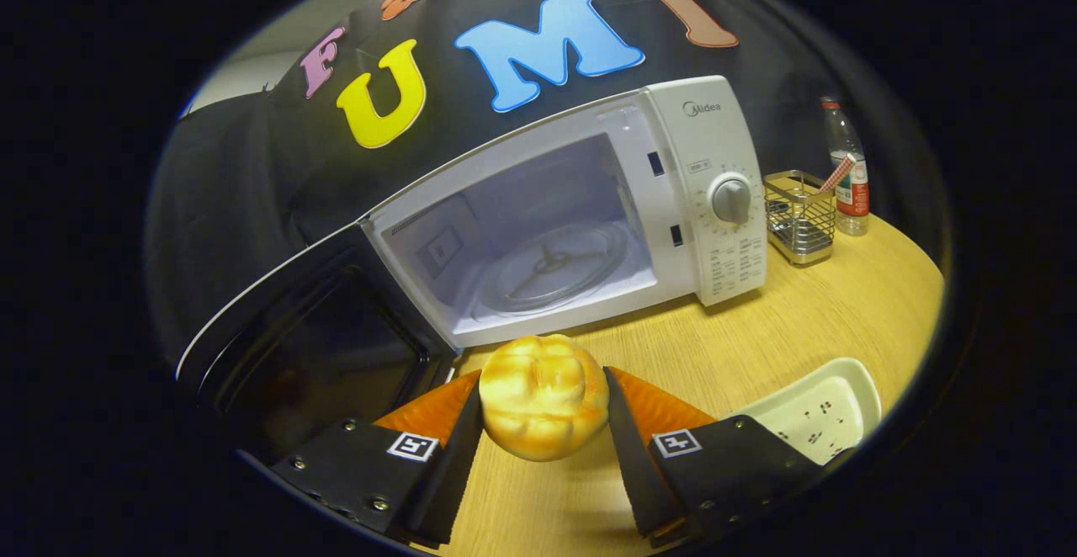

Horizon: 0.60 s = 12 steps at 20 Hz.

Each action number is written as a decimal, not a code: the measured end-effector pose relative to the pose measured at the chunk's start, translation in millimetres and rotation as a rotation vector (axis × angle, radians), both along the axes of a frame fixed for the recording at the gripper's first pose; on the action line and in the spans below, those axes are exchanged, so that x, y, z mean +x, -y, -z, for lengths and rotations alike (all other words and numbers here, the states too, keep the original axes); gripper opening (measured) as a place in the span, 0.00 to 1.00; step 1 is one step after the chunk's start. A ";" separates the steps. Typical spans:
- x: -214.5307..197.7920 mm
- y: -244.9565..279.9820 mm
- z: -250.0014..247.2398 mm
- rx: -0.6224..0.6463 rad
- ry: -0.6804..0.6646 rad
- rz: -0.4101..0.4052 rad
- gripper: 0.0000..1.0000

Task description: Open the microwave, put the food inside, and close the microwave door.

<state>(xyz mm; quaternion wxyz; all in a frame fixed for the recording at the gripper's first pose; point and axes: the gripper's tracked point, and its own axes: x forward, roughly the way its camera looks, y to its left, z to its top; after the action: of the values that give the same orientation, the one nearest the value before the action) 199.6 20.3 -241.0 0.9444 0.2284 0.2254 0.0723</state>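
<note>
Between its fingers, hand-held gripper point(543, 410) clamps a round bun point(543, 397), no clear long axis; just beyond, microwave point(589, 204) cavity faces it, door point(311, 330) swung open.

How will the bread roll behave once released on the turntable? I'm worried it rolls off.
The bread roll, clamped between the gripper fingers, looks soft and light, so it probably squashes slightly. Its rounded shape could wobble, but the lumpy surface and the flat glass turntable should likely settle it.

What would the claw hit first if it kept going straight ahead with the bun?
Probably nothing until inside: the claw, shut on the bun, points at the microwave's open cavity, toward the turntable. Whether it clears the lower sill is unclear.
</note>
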 end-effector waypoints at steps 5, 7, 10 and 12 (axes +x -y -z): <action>56.7 -29.2 -9.2 0.002 0.077 0.027 0.77; 85.0 -33.3 -9.3 -0.014 0.104 0.053 0.77; 122.5 -39.5 2.5 -0.050 0.093 0.077 0.77; 148.3 -40.3 6.0 -0.074 0.090 0.116 0.78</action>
<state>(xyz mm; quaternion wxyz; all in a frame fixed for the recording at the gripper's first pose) 347.9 60.6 -247.0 0.9640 0.2025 0.1714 0.0193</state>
